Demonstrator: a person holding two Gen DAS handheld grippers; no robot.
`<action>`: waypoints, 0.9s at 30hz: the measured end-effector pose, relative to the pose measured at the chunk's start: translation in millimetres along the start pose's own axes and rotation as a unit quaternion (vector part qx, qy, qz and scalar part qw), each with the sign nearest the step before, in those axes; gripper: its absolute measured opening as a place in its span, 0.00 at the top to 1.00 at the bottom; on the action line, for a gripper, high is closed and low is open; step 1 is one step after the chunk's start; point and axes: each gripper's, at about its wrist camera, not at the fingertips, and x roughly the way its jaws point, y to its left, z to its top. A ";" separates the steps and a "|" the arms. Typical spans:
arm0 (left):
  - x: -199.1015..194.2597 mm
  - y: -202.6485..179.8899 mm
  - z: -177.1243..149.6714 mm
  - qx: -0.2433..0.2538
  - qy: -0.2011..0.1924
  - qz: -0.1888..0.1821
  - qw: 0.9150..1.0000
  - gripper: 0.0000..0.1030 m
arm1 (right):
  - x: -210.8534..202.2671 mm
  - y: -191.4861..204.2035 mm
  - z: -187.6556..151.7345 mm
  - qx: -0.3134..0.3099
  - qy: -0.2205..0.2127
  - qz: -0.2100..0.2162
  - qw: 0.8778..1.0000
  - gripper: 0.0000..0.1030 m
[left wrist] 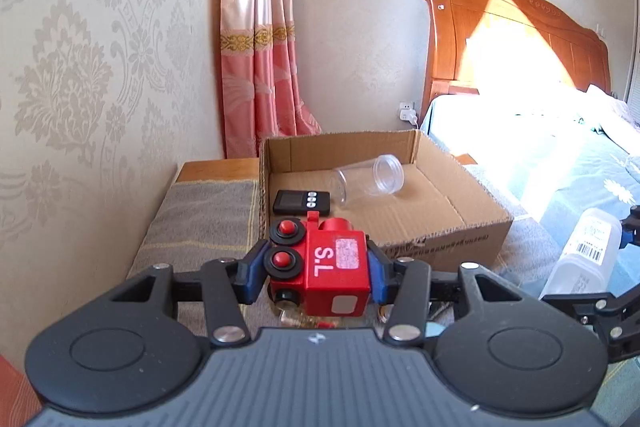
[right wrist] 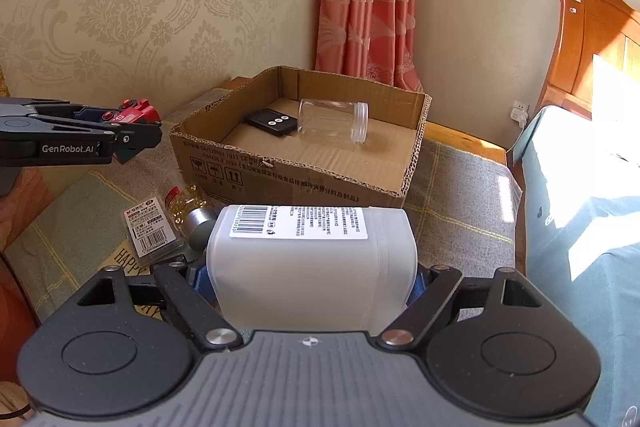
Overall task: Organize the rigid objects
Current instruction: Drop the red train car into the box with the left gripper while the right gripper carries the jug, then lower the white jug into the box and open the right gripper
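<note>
Left tool point(left wrist: 318, 269) clamped on red toy train point(left wrist: 324, 267), held off the surface just short of the cardboard box point(left wrist: 460, 227). Right tool point(right wrist: 310, 281) grips white plastic bottle point(right wrist: 312, 259) lying sideways, label up, box straight ahead. Inside the box: clear jar point(right wrist: 334, 121) on its side, black timer point(right wrist: 272, 122) beside it. Left of right tool: capsule bottle point(right wrist: 186, 205), small packet point(right wrist: 150, 227) on the surface point(right wrist: 460, 227).

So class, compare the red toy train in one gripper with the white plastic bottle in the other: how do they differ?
The red toy train is opaque, bright and blocky with black wheels; the white bottle is pale, translucent and smooth, carrying a printed barcode label. The train looks the smaller, so the left gripper closes narrower than the right gripper. Both are clamped between jaws, short of the cardboard box.
</note>
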 end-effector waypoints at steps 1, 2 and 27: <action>6.3 -1.9 6.5 0.004 -0.005 0.001 1.000 0.53 | 0.9 -0.8 4.6 -0.003 -0.003 0.000 1.000 0.16; 13.7 -3.5 12.8 0.007 -0.005 0.002 1.000 0.53 | 2.2 -2.1 9.9 -0.007 -0.009 -0.001 1.000 0.16; 14.6 8.7 -15.1 -0.027 0.035 0.000 0.999 0.01 | 56.7 -17.7 86.1 -0.027 0.024 -0.010 0.999 0.16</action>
